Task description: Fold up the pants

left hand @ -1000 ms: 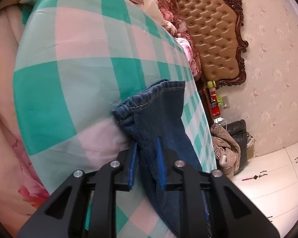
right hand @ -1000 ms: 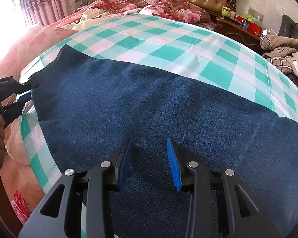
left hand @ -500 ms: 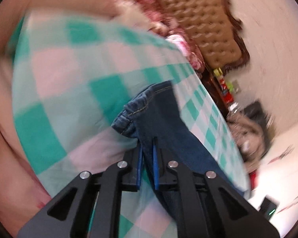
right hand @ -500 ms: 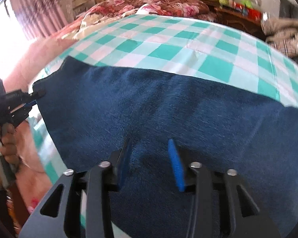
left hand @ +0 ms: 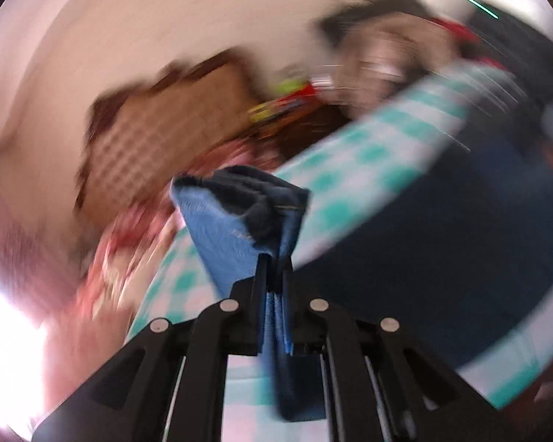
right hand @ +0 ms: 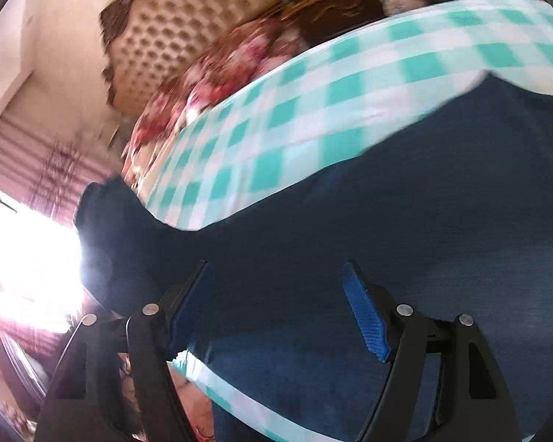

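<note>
Left gripper [left hand: 274, 258] now clamped on pants [left hand: 239, 221] hem, lifted off checked sheet [left hand: 368, 158], paler underside showing. Right gripper [right hand: 276, 287] opening wide over denim, nothing gripped.

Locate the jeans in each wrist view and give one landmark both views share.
Left wrist view: the jeans stand at centre, a hem end clamped in the left claw; the dark body runs off to the right.
Right wrist view: the jeans fill the lower half, under the right claw, whose jaws are opening and grip nothing.
Shared landmark: the tufted headboard, upper left in both.
</note>
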`<state>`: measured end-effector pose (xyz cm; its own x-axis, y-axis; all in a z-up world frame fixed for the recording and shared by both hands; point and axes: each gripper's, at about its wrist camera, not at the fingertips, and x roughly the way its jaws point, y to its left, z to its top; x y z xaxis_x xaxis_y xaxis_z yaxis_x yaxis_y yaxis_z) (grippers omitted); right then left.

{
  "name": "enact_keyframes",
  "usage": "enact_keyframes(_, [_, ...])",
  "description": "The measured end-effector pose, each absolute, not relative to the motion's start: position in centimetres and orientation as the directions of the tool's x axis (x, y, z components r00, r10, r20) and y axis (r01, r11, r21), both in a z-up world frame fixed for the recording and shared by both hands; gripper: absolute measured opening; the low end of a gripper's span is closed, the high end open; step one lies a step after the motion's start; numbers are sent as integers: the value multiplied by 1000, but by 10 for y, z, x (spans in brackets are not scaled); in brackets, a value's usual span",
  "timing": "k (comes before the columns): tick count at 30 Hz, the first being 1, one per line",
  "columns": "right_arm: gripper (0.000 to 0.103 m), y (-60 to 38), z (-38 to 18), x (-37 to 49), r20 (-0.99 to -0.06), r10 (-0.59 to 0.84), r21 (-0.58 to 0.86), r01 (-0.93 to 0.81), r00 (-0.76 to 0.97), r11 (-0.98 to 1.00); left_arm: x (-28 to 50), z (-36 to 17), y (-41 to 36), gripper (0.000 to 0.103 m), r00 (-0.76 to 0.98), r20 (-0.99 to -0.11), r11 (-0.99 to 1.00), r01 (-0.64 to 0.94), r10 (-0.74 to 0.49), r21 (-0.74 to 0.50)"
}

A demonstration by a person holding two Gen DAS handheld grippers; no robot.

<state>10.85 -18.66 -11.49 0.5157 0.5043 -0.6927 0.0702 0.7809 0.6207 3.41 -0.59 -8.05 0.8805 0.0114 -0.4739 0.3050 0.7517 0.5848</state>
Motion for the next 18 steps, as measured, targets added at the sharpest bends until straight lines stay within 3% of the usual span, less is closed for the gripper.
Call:
enact_keyframes(3, [71, -212, -118, 100, -700, 489, 622, 109, 520, 775, 5, -140, -58, 12, 855, -516, 605, 435, -45, 668])
enact_keyframes(6, [71, -224, -126, 97, -706, 496, 632, 132, 506, 764, -5, -176, -73, 22, 849, -527, 535, 456, -24, 711])
enact_keyframes(8, [71, -229, -130, 96, -700, 512, 647, 138, 499, 750, -6, -180, -72, 38, 852, -523, 554, 444, -18, 704])
enact_keyframes(11, [71, -231, -133, 99, -692, 527, 663, 145, 493, 734, -2, -178, -68, 52, 874, -487, 560, 403, 0, 724])
enact_keyframes(18, [71, -218, -135, 103, -689, 568, 677, 122, 450, 726, 13, -179, -74, 48, 838, -545, 532, 481, -43, 697])
